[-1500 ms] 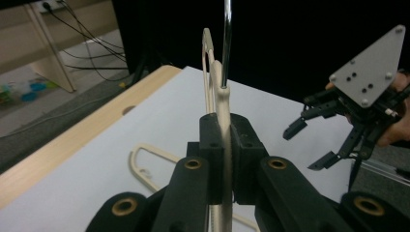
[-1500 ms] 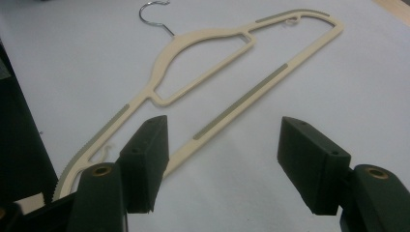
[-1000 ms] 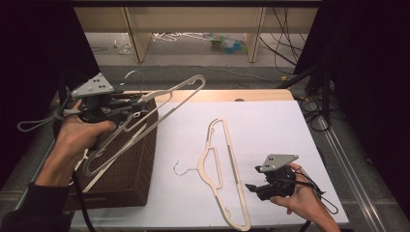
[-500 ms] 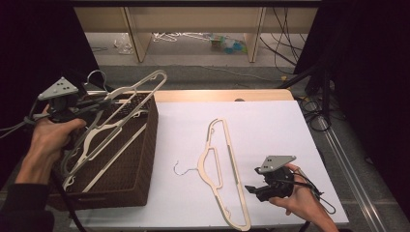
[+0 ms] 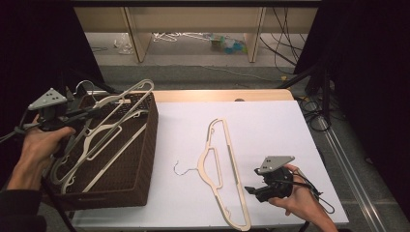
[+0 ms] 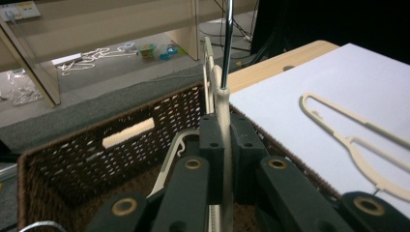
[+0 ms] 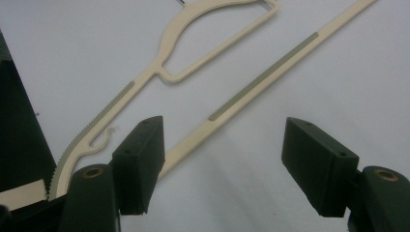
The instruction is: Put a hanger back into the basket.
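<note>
Over the brown wicker basket [image 5: 140, 159] at the bench's left edge, the left gripper [image 6: 223, 140] has its fingers clamped on a cream hanger [image 6: 223, 104], which hangs partly inside the basket. The right gripper [image 7: 222, 159], fingers wide and empty, rests beside a second hanger [image 5: 227, 164] lying flat on the white bench [image 5: 270, 125].

White table [image 5: 270, 121]: cream hanger [image 5: 223, 169], brown wicker basket [image 5: 140, 164]

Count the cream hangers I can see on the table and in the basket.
3, perhaps more hidden: one hanger on the white sheet, one held by the left tool over the basket, one lying inside the basket.
</note>
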Available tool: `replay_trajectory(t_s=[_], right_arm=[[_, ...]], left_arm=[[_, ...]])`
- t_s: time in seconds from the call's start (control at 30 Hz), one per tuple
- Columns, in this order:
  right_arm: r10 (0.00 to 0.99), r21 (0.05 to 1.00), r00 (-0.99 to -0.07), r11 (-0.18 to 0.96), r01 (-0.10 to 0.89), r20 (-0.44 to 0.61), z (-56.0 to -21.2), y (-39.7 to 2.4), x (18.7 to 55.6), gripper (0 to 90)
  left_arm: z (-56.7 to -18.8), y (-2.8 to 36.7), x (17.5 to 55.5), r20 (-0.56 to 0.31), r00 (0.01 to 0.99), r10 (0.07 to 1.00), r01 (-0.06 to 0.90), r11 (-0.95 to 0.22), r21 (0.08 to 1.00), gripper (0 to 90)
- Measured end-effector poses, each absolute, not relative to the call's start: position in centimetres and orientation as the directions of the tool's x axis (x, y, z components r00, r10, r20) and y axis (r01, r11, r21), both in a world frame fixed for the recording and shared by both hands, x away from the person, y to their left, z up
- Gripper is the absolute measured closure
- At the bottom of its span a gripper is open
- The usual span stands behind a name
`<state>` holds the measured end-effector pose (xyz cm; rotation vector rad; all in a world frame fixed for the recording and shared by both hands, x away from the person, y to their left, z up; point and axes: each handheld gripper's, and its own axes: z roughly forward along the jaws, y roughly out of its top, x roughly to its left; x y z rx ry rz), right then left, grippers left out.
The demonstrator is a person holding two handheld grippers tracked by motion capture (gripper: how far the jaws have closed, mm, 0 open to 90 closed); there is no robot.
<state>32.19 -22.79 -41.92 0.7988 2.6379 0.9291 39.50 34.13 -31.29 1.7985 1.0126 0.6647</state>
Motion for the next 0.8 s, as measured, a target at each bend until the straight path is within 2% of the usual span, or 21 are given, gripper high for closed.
replay_trajectory(t_s=[0.5, 0.8], right_arm=[[0.566, 0.63, -0.824, 0.653, 0.42, -0.037, -42.0, -22.9, 32.2, 33.0], [0.575, 0.628, -0.818, 0.647, 0.432, -0.03, -42.0, -22.9, 32.2, 33.0]], left_arm=[[-33.3, 35.5, 39.1, 0.007, 0.525, 0.851, 0.365, -0.232, 0.901, 85.2], [-35.1, 36.2, 38.7, -0.02, 0.527, 0.85, 0.406, -0.231, 0.884, 85.2]])
